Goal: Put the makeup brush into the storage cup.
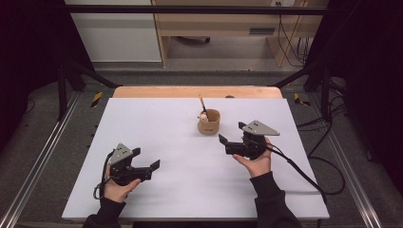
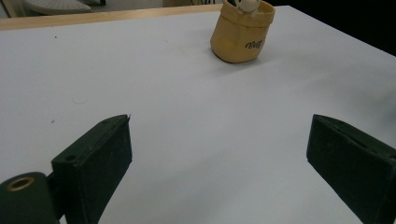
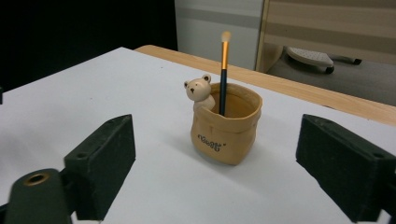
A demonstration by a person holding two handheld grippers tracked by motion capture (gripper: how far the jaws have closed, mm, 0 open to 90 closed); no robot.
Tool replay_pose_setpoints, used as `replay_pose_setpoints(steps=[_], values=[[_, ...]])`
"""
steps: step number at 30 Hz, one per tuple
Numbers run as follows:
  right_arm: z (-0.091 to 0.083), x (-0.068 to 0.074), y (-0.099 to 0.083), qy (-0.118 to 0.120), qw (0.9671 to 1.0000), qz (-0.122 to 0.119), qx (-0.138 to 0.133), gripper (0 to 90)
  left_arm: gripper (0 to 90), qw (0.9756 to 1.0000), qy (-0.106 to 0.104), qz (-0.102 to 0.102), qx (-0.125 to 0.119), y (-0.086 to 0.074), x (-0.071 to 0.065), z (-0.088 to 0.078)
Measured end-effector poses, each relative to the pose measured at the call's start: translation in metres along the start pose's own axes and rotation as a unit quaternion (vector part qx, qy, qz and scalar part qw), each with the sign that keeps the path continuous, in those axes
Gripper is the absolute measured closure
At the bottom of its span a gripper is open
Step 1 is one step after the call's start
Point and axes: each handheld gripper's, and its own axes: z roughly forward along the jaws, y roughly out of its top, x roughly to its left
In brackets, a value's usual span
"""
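A tan sack-shaped holder stands upright on the white table top, right of the middle and toward the back. A small bear figure sits at its rim, and a dark brush with a gold ferrule stands inside it. My right gripper is open just right of the holder, pointing at it, with nothing between its jaws. In the right gripper view the holder lies ahead, beyond the jaws. My left gripper is open and empty near the front left, and its view shows the holder far ahead.
A wooden strip borders the table's far edge. Dark frame posts stand at both sides. A cable trails from the right gripper across the table's right edge. Pale wooden furniture stands on the floor behind.
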Motion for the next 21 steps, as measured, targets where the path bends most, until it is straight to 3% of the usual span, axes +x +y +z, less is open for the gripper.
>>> replay_pose_setpoints(steps=[5,11,21], values=[[-0.016,-0.001,-0.005,0.002,1.0000,0.005,0.000,6.1,5.9,1.0000,0.001,-0.002,-0.001,0.000,0.002,-0.002],[-0.034,-0.004,-0.017,0.001,1.0000,-0.002,-0.004,4.7,5.5,1.0000,0.003,-0.002,0.001,0.000,0.003,-0.003],[-0.056,-0.014,-0.038,-0.009,0.9999,0.007,-0.003,4.2,5.1,1.0000,0.004,0.000,0.005,-0.001,0.004,-0.003]])
